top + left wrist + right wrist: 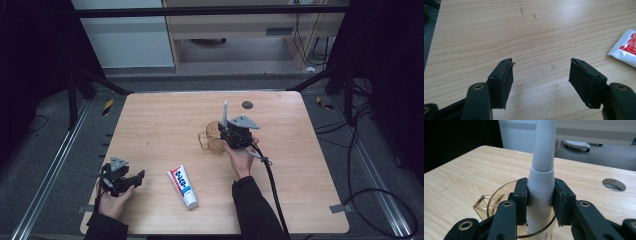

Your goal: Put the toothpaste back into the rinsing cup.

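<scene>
**Over the cup, toothbrush clamped upright**

Near the middle of the tabletop (pixel 150 120), a little toward its far edge, your right gripper (pixel 540 201) has its jaws pressed on both sides of a white electric toothbrush (pixel 542 177), and they're gripping the thick lower body. It stands upright, its slim neck rising past the top of the right gripper view. Below the jaws sits the clear amber cup (pixel 499 195), handle pointing to the left in that view, and the brush's lower end is down inside the rim. I can't tell whether it touches the cup's bottom. From above, the cup (pixel 212 137) sits just left of your right gripper (pixel 234 131), with the brush (pixel 225 112) sticking up beside the grey plate.

Your left gripper (pixel 137 177) waits near the tabletop's near left corner, jaws wide apart, bare wood between them. A toothpaste tube (pixel 183 186) lies flat just beside it, toward the near edge, well apart from the cup.
</scene>
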A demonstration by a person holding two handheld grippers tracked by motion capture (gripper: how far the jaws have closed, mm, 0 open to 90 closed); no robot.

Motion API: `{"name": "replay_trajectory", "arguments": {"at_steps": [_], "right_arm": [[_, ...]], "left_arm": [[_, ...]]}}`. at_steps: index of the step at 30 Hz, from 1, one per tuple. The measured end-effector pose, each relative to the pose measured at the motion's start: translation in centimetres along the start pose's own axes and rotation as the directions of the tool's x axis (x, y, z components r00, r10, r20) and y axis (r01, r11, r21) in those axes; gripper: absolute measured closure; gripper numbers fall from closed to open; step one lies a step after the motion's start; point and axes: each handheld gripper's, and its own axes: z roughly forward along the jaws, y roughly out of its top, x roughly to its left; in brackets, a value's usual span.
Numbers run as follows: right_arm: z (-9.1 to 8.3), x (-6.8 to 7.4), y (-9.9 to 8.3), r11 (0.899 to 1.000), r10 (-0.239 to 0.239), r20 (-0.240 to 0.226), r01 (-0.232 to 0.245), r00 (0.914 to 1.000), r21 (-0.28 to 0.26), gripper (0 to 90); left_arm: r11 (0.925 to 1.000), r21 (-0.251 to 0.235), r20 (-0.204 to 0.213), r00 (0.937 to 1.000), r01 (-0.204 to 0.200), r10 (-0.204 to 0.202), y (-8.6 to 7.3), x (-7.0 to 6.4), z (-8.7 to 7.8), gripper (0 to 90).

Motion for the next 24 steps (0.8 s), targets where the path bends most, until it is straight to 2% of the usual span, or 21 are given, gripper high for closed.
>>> {"name": "replay_trajectory", "arguments": {"at_steps": [15,24], "right_arm": [[-0.20,0.32,0.02,1.000,-0.018,-0.013,0.018,0.9998,0.012,66.1],[-0.39,0.41,0.08,1.000,-0.012,-0.030,0.012,0.9995,0.018,65.3]], "left_arm": [[1.0000,-0.002,-0.001,1.0000,0.001,-0.001,0.00,0.01,-0.04,34.8],[1.0000,-0.002,-0.001,1.0000,-0.001,0.001,0.02,-0.03,-0.08,34.7]]}}
